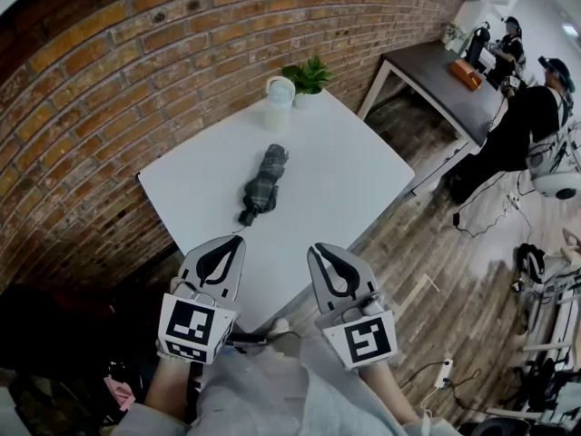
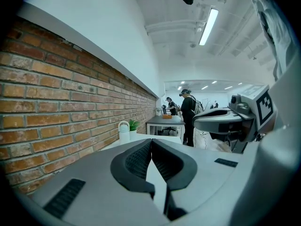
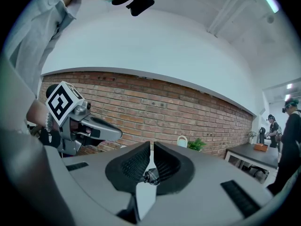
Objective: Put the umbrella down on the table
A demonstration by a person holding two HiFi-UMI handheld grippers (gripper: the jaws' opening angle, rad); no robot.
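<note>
A folded dark plaid umbrella [image 1: 263, 184] lies flat on the white table [image 1: 354, 171], near its middle, with the handle end toward me. My left gripper [image 1: 238, 238] and right gripper [image 1: 313, 246] are side by side over the table's near edge, short of the umbrella and not touching it. The left gripper [image 2: 151, 140] is shut with nothing between its pads. In the right gripper view the right gripper [image 3: 152, 143] has its tips together and holds nothing. The umbrella does not show clearly in either gripper view.
A white jug [image 1: 279, 98] and a small potted plant [image 1: 307, 77] stand at the table's far corner by the brick wall [image 1: 109, 80]. A dark table [image 1: 436, 75] with an orange box [image 1: 466, 74] stands to the right, with two people [image 1: 526, 116] beside it. Cables lie on the wooden floor.
</note>
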